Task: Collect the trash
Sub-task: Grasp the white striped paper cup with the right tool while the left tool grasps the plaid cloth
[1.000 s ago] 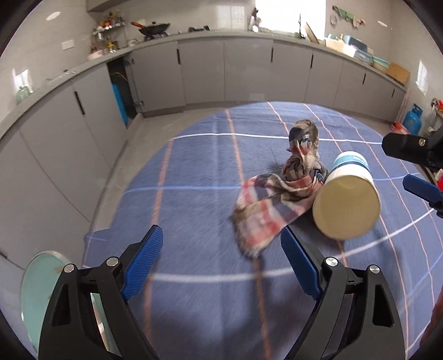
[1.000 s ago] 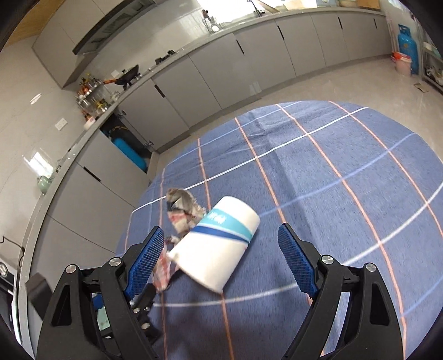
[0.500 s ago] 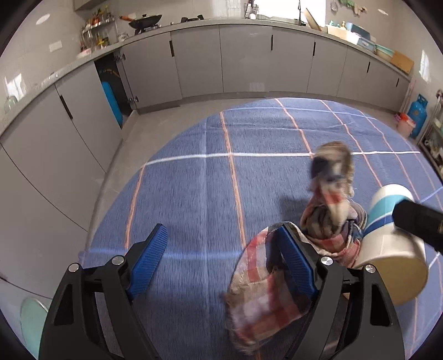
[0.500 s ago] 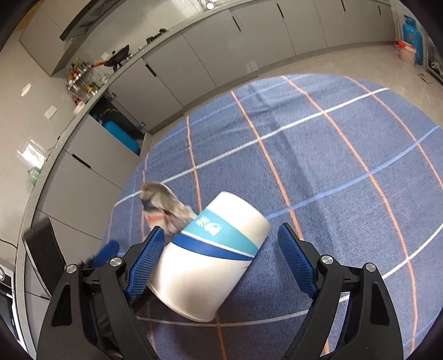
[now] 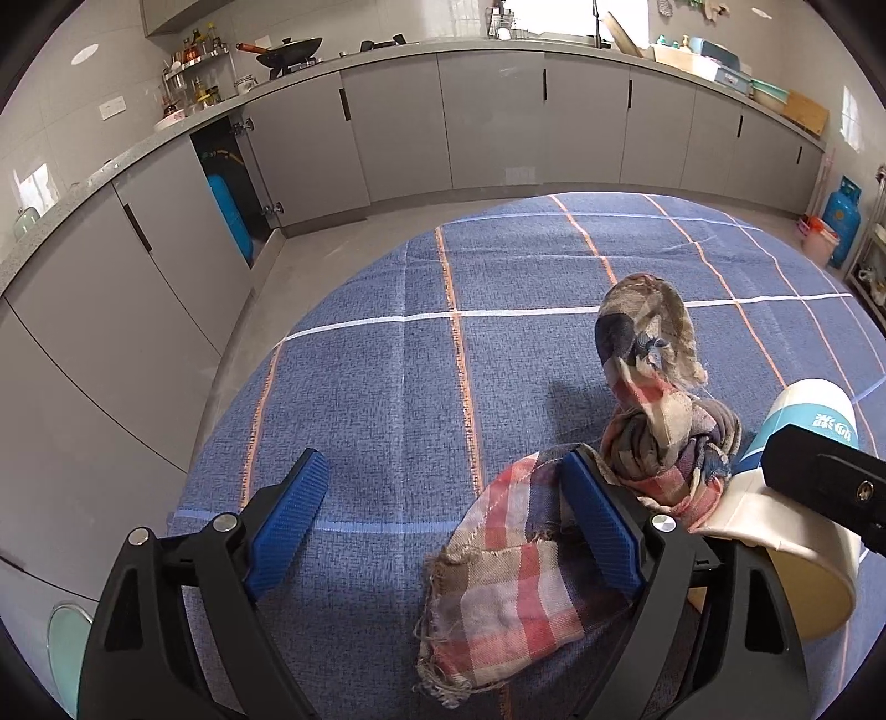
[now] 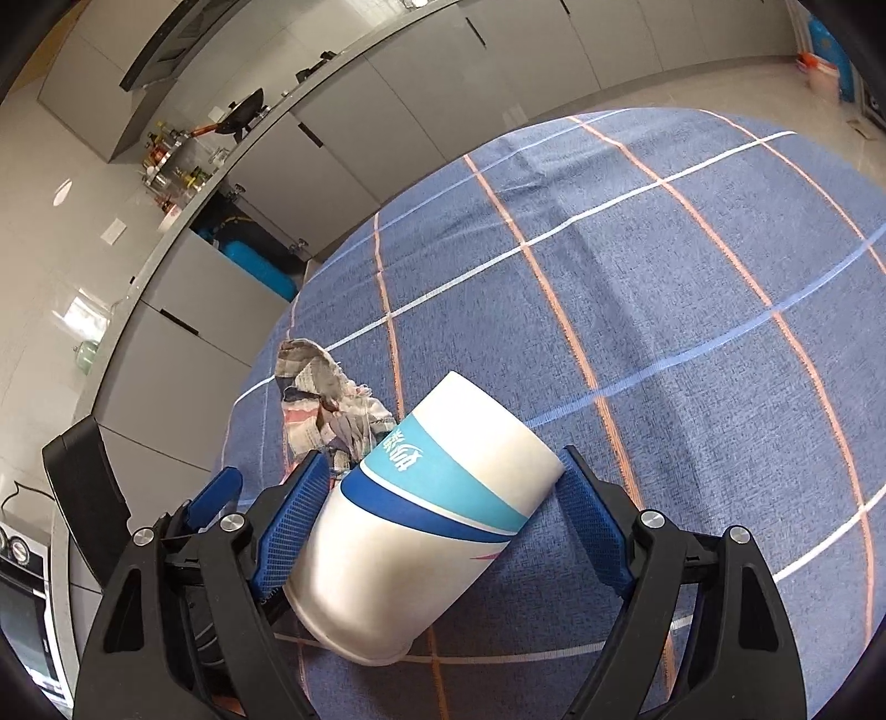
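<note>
The right gripper is standing wide, its blue pads flanking a paper cup that is lying on its side between them; the left pad is sitting at the cup's wall, the right pad is standing just clear, and no squeeze is showing. The left gripper is opening, with bare tablecloth between its pads and its right pad resting over the near flap of a plaid rag. The cup is carrying a teal and dark blue band with white Chinese characters, too small and skewed to read. The cup is lying on the blue checked tablecloth, its mouth toward the cameras, its base pointing away. The rag, knotted and frayed, is touching the cup on the cup's left. Beyond the cup, grey cabinets are running under a counter bearing a wok. A blue gas cylinder is standing far right of the cup.
</note>
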`<state>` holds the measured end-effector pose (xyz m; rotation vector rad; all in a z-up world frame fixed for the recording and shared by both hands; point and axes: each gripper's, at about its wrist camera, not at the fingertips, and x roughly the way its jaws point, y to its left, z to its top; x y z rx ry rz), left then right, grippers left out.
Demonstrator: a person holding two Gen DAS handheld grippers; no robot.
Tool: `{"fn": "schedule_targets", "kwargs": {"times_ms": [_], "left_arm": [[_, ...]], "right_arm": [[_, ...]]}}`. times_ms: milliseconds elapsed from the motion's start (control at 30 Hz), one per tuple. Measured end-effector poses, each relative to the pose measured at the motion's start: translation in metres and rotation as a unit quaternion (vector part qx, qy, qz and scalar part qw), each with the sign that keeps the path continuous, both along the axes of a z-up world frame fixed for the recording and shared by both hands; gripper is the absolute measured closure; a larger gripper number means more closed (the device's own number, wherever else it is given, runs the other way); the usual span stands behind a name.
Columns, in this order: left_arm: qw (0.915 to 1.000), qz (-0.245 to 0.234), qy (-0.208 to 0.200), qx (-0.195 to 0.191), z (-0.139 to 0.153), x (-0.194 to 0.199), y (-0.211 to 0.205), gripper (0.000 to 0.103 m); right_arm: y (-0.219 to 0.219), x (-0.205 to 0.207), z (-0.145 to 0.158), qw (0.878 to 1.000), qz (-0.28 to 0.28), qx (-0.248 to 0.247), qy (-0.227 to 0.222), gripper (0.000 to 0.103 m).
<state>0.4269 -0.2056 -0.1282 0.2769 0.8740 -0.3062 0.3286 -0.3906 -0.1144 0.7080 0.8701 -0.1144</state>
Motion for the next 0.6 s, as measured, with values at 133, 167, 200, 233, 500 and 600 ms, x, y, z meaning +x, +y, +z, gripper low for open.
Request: {"fn": "schedule_targets", "kwargs": {"times_ms": [133,167,200,233,500,600], "left_arm": [[1.0000,-0.002,0.000,0.001,0.000,0.001,0.000,0.016],[1.0000,-0.003,0.001,0.002,0.000,0.001,-0.001,0.014],[1.0000,-0.005,0.002,0.002,0.000,0.001,-0.002,0.014],[1.0000,-0.005,0.002,0.002,-0.001,0.001,-0.002,0.013],[1.0000,0.000,0.002,0.003,0.000,0.004,-0.001,0.012],[1.0000,0.005,0.002,0.003,0.000,0.004,-0.004,0.012]], "right_arm": [[-0.001,-0.003,0.000,1.000,0.003,-0.002,0.001,0.022],[-0.001,-0.004,0.001,1.000,0.002,-0.001,0.003,0.022],[-0.003,-0.006,0.002,1.000,0.001,0.000,0.005,0.022],[-0.005,-0.006,0.003,1.000,0.001,0.001,0.005,0.022],[-0.019,-0.025,0.022,0.998,0.010,-0.065,0.001,0.031],[-0.027,-0.028,0.015,0.998,0.017,-0.060,0.009,0.031]]}}
